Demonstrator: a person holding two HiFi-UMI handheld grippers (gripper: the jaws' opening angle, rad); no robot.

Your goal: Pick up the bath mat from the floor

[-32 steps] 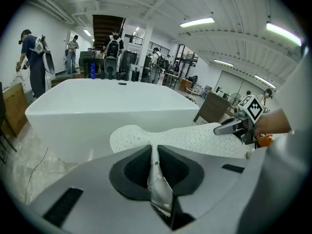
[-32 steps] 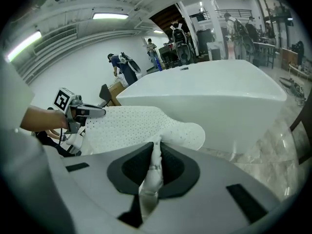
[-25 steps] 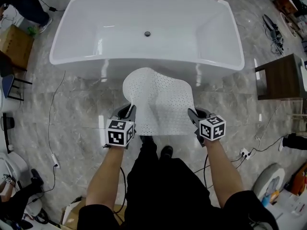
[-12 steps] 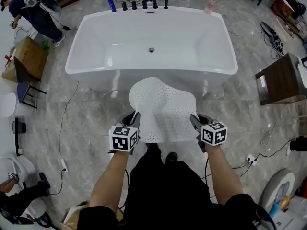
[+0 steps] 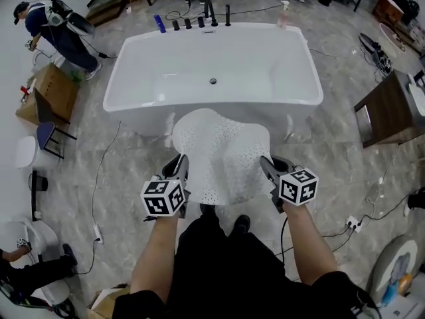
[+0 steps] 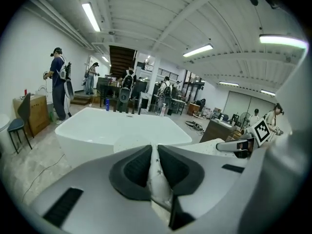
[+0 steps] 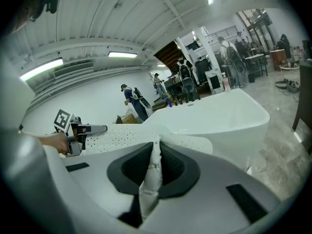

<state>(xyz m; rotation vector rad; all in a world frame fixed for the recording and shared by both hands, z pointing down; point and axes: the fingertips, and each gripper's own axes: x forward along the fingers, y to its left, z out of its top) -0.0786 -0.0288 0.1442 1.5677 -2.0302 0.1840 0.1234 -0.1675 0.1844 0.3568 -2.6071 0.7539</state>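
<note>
The white perforated bath mat [image 5: 222, 155] is spread at the centre of the head view, held up over the marble floor [image 5: 119, 171]. Its far edge lies against the near side of the white bathtub [image 5: 212, 58] above it in the frame. The left tongs [image 5: 180, 166] are clamped on the mat's left edge, and the right tongs [image 5: 265, 167] on its right edge. Each gripper view shows that edge pinched between dark pads.

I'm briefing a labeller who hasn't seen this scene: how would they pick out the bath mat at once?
Find the big white bathtub mid-room. Just in front of its near side, the bath mat is held between the left gripper and the right gripper, each shut on one edge. Unlike the smooth tub, it is a floppy white sheet dotted with small holes.
</note>
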